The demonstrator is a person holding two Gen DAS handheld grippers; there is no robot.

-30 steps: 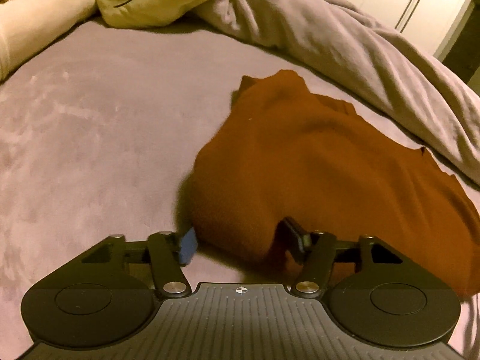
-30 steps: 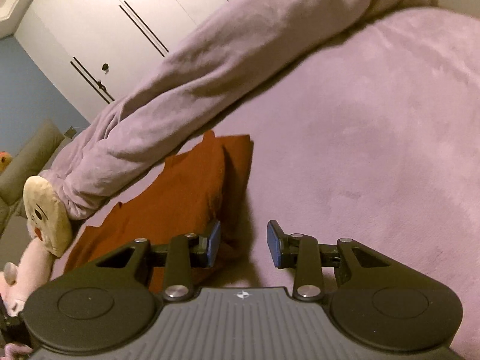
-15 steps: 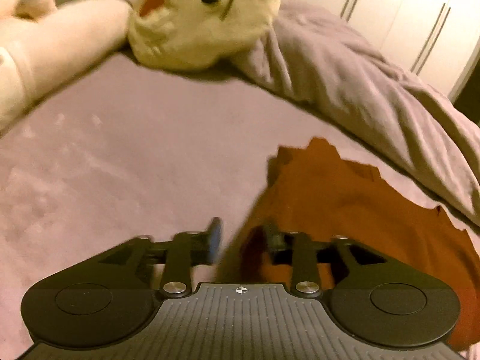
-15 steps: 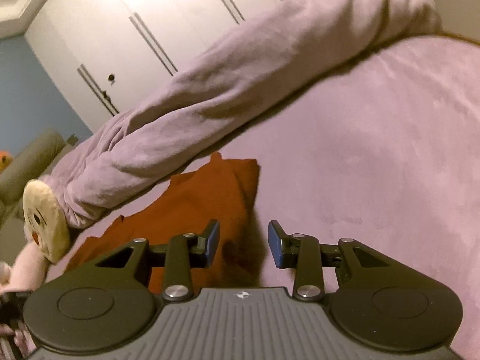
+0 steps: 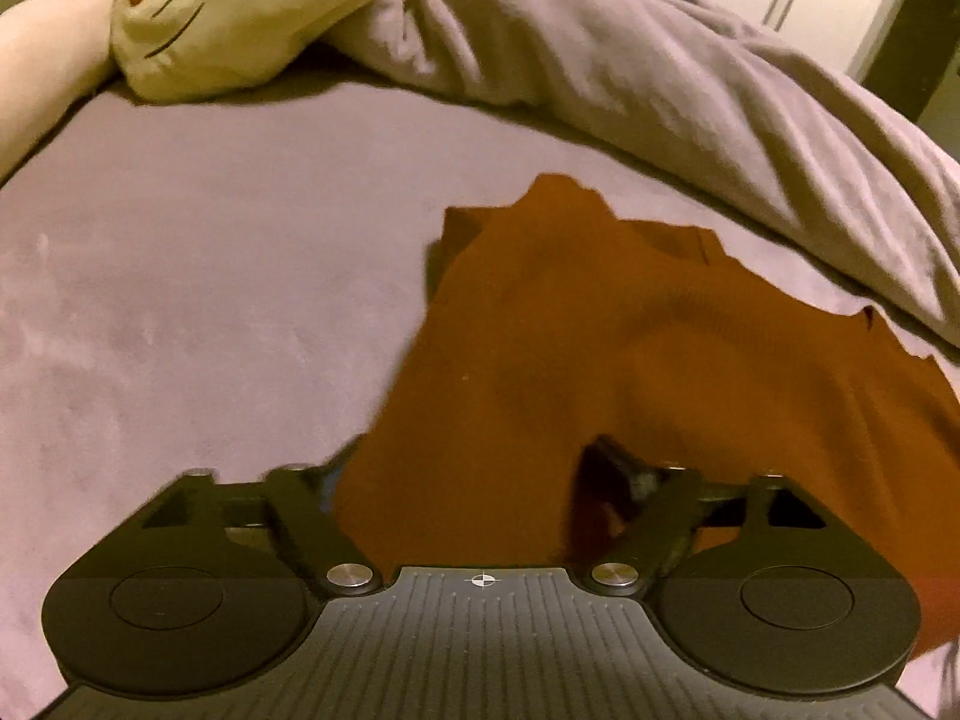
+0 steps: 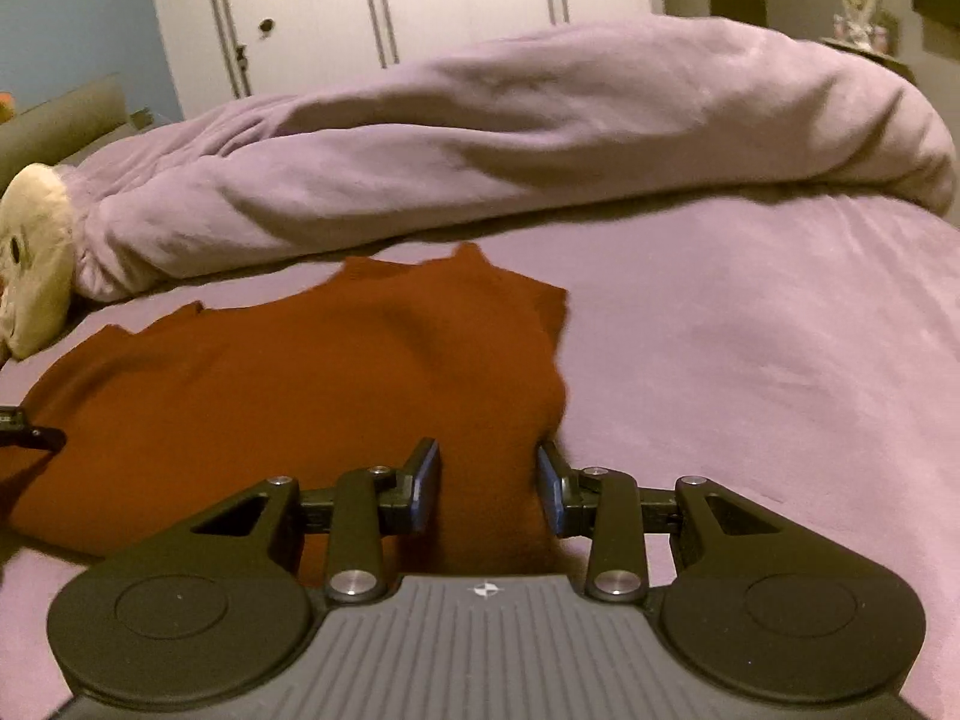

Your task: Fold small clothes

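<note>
Rust-brown garment (image 6: pixel 312 372) lies spread on the purple bed (image 6: pixel 750 360), just in front of a rolled purple blanket (image 6: pixel 510 138). Left tool (image 5: pixel 474 480): fingers wide apart, straddling the near left edge of the garment; cloth covers most of one finger, so grip contact cannot be confirmed. Right tool (image 6: pixel 487 486): fingers apart, garment's near right corner between them, not pinched. Cream plush toy (image 5: pixel 240 6) rests at the blanket's end.
</note>
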